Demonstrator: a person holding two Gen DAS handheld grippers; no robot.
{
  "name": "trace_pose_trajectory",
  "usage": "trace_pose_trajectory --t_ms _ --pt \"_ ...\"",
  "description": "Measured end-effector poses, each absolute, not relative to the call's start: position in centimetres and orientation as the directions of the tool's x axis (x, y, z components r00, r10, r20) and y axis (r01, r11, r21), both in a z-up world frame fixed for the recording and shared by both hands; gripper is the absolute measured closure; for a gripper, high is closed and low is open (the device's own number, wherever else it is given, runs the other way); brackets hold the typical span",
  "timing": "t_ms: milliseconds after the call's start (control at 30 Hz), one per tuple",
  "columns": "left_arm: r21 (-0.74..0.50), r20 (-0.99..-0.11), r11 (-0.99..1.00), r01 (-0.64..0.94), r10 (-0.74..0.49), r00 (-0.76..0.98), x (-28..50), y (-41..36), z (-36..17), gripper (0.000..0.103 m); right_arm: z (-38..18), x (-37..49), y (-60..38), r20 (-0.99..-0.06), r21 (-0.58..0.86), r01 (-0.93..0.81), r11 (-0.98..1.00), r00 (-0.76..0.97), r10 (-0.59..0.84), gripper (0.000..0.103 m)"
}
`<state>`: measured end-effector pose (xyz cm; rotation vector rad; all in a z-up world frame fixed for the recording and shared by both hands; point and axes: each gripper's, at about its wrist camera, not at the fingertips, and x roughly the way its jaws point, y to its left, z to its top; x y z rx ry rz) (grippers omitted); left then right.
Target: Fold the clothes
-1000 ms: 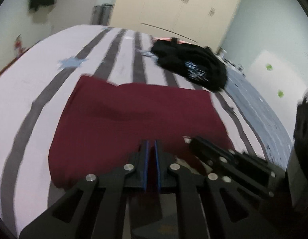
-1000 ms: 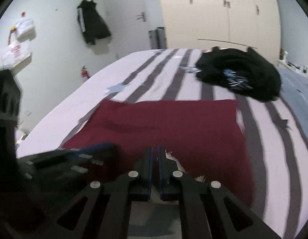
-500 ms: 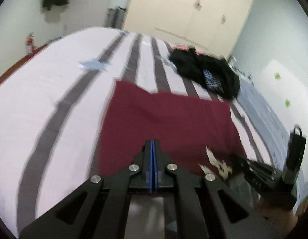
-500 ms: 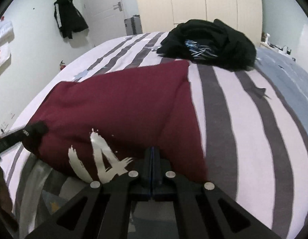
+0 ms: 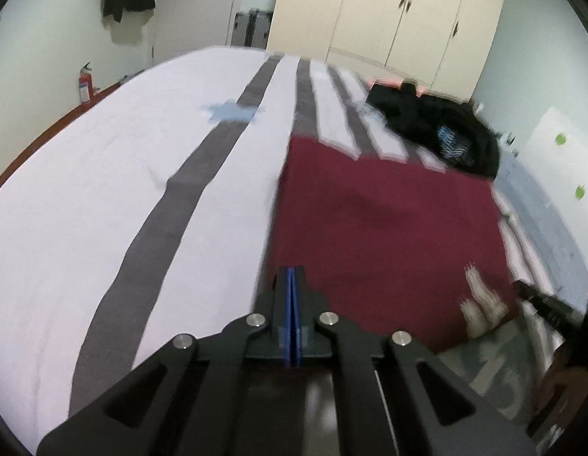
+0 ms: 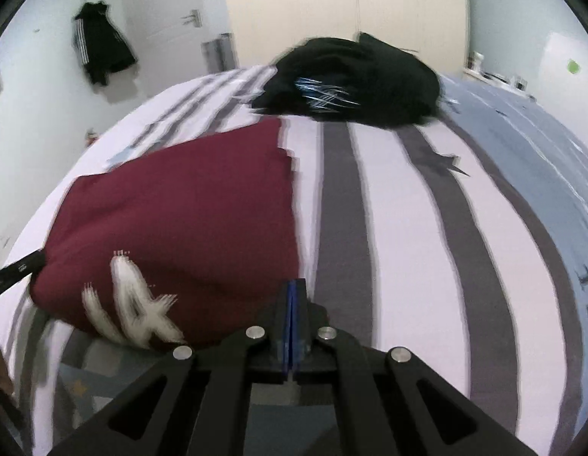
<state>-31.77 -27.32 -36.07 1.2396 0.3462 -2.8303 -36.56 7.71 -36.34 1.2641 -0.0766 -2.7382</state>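
The two grippers, close together a second ago, have moved apart to the near corners of the red shirt (image 5: pixel 385 220) on the bed (image 5: pixel 104 209). Left gripper (image 5: pixel 291 277) and right gripper (image 6: pixel 292 288) have jaws pressed shut; whether they pinch cloth is unclear.

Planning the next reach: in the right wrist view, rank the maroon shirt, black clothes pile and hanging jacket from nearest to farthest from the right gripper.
1. Maroon shirt: just left of the right gripper.
2. Black clothes pile: straight ahead, far across the bed.
3. Hanging jacket: on the far wall, upper left.
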Motion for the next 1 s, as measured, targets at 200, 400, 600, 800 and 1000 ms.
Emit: trace_pose_trajectory --t_ms 200,400,600,800,1000 --pt "-0.211 -0.677 -0.961 0.179 0.012 -0.736 -32.0 -29.3 -32.7 0.101 -34.1 -36.5 8.6 -0.725 0.081 0.077 -0.994 -0.680 -0.112 0.098" --pt "-0.251 -0.615 -0.968 0.023 0.141 -0.776 -37.4 -25.4 -29.5 0.100 -30.5 -39.9 3.8 -0.654 0.127 0.209 -0.970 -0.717 -0.240 0.098" --pt "-0.234 -0.680 -0.971 -0.053 0.202 -0.705 -44.0 -21.6 -32.6 0.100 -32.3 -45.5 -1.7 -0.667 0.176 0.297 -0.939 -0.665 -0.335 0.098" --pt "-0.203 -0.730 -0.978 -0.047 0.183 -0.658 -44.9 -20.7 -36.2 0.100 -35.8 -48.6 -2.3 -0.726 0.123 0.271 -0.955 -0.631 -0.273 0.102" --pt "-0.236 -0.730 -0.970 0.052 0.141 -0.668 -45.4 -23.5 -35.2 0.101 -36.6 -49.2 -0.1 -0.738 0.114 0.238 -0.965 -0.630 -0.243 0.103"
